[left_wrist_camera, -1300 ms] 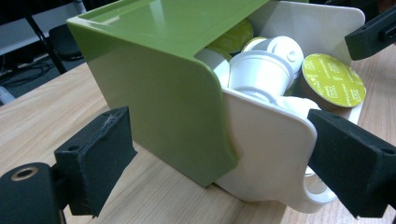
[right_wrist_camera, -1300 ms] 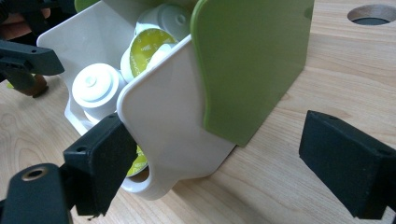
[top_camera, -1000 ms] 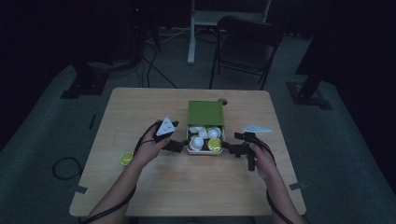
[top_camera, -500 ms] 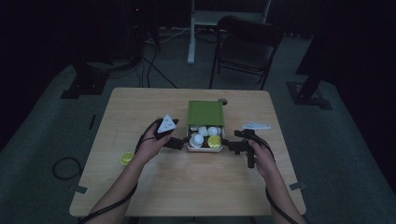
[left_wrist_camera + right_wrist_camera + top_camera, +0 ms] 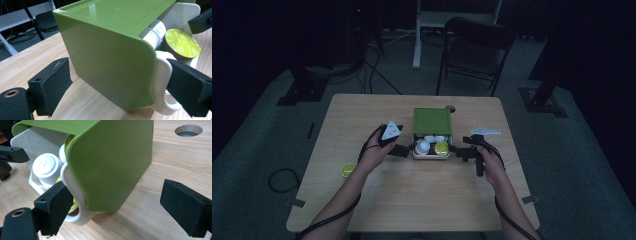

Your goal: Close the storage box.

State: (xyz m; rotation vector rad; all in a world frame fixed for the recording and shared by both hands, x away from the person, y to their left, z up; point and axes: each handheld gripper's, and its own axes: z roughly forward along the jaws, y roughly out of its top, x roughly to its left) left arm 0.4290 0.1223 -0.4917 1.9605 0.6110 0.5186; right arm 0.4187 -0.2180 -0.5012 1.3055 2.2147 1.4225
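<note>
Both grippers, left gripper (image 5: 404,149) and right gripper (image 5: 460,150), fingers wide open and holding nothing, flank the white tray's (image 5: 163,75) handles; an uneven squeeze could skew it inside the green cover (image 5: 110,50), spilling capsules (image 5: 182,43).

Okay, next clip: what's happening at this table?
A person holds a gripper in each hand at a green-lidded white box of capsules. The left gripper and right gripper are both open, one at each side of the box by its white handles. A spare yellow capsule lies on the table.
</note>
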